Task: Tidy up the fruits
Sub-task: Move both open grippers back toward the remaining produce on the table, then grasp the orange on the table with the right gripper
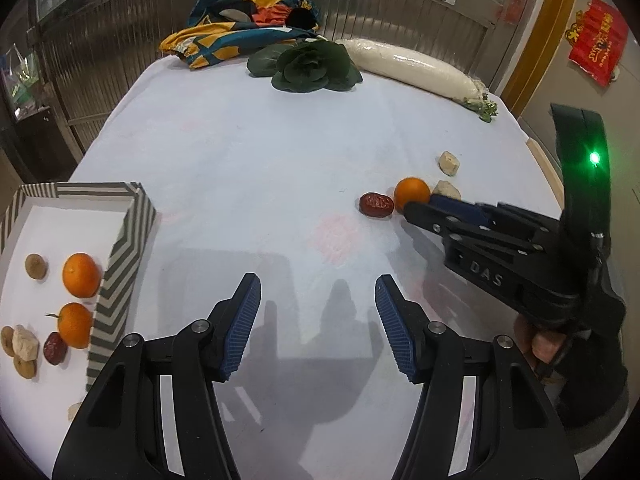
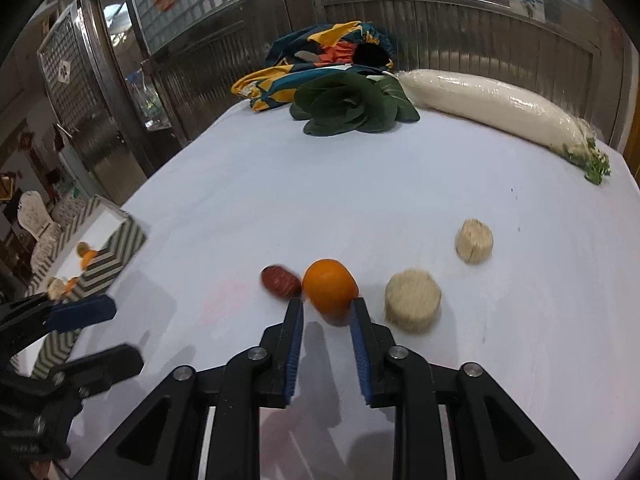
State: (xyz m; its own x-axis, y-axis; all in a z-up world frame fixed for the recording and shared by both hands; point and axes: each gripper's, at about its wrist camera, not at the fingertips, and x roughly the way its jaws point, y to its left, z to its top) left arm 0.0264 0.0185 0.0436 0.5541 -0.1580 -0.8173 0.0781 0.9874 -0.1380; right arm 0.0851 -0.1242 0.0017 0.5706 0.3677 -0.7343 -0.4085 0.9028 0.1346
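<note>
Right gripper point(image 2: 326, 308) part-open, orange point(image 2: 330, 286) maybe touching.

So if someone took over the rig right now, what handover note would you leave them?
Left gripper: open, empty, over bare cloth.
Right gripper: jaws narrowly apart, tips at the loose orange, not gripping it.
Done: two oranges, a red date and several small brown and pale pieces sit in the striped box.
Left: the orange, the red date beside it and two pale round pieces on the tablecloth.

orange point(image 2: 330, 285) between date point(image 2: 281, 281) left | cake point(image 2: 413, 300) right | on table point(image 2: 360, 200)
</note>
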